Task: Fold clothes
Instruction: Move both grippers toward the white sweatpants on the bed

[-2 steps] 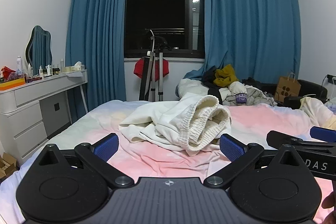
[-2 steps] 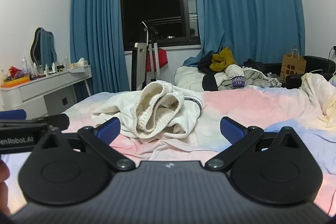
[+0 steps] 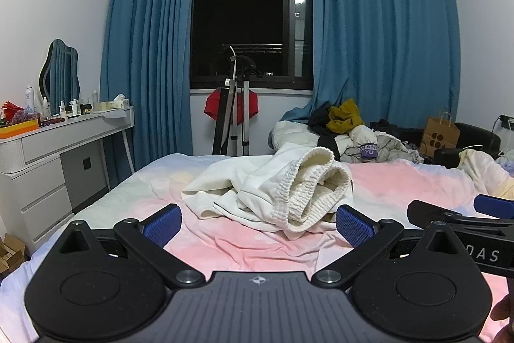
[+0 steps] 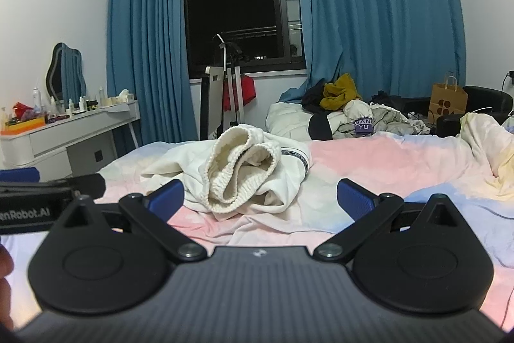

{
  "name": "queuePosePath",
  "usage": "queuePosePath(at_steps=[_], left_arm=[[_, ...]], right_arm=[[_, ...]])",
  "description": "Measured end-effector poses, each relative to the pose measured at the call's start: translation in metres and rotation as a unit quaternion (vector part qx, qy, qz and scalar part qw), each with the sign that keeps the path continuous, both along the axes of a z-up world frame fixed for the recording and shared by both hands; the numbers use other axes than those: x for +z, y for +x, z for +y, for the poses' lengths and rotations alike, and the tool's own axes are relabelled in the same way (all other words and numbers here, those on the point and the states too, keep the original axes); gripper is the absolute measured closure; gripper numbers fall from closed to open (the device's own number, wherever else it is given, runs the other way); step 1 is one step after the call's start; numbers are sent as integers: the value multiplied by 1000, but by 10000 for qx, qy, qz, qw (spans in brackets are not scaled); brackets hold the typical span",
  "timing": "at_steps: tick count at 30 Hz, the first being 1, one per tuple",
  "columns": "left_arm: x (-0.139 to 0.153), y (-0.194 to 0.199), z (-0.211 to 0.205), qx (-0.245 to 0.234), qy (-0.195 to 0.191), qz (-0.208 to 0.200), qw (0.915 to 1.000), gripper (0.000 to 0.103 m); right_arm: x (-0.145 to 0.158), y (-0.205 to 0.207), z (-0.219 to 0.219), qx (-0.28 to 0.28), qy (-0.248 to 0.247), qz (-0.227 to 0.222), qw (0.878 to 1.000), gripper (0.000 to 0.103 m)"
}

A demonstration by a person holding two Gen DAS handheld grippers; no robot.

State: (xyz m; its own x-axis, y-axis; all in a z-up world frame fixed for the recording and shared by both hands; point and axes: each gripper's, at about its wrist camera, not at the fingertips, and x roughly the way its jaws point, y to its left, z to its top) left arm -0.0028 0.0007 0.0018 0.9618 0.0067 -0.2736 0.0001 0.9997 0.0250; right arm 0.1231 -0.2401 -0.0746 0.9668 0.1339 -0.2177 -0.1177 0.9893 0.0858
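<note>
The cream garment [image 3: 273, 185] is bunched mid-bed [image 3: 244, 246], ribbed cuff toward the near edge, well ahead of both tongs. The left gripper [image 3: 257, 222] and right gripper [image 4: 260, 198] are held wide, empty; the right is judged nearer.

1. One crumpled cream sweatshirt [image 3: 273, 188] lay on the bed [image 3: 244, 243].
2. Two grippers were in view: the left gripper [image 3: 258, 222] and the right gripper [image 4: 260, 198].
3. Two blue curtains [image 3: 147, 47] framed one dark window [image 3: 247, 15].
4. One brown paper bag [image 3: 439, 134] stood beside one heap of clothes [image 3: 353, 134].
5. One mirror [image 3: 59, 73] stood on one white dressing table [image 3: 64, 134].
</note>
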Motion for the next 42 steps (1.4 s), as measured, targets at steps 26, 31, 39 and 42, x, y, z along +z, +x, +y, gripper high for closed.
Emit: queuePosePath(at_steps=[26, 31, 39, 42], left_arm=[[-14, 11, 28, -52, -109, 127, 9998, 0], [-17, 20, 31, -31, -76, 389, 9992, 0], [-25, 27, 31, 55, 27, 509, 9987, 0], [-23, 28, 31, 58, 11, 507, 9987, 0]], right_arm=[[-17, 11, -4, 40, -15, 201, 9998, 0], [-21, 16, -5, 65, -24, 290, 9996, 0], [-26, 17, -4, 14, -65, 379, 9993, 0], [-26, 17, -3, -3, -66, 380, 9993, 0]])
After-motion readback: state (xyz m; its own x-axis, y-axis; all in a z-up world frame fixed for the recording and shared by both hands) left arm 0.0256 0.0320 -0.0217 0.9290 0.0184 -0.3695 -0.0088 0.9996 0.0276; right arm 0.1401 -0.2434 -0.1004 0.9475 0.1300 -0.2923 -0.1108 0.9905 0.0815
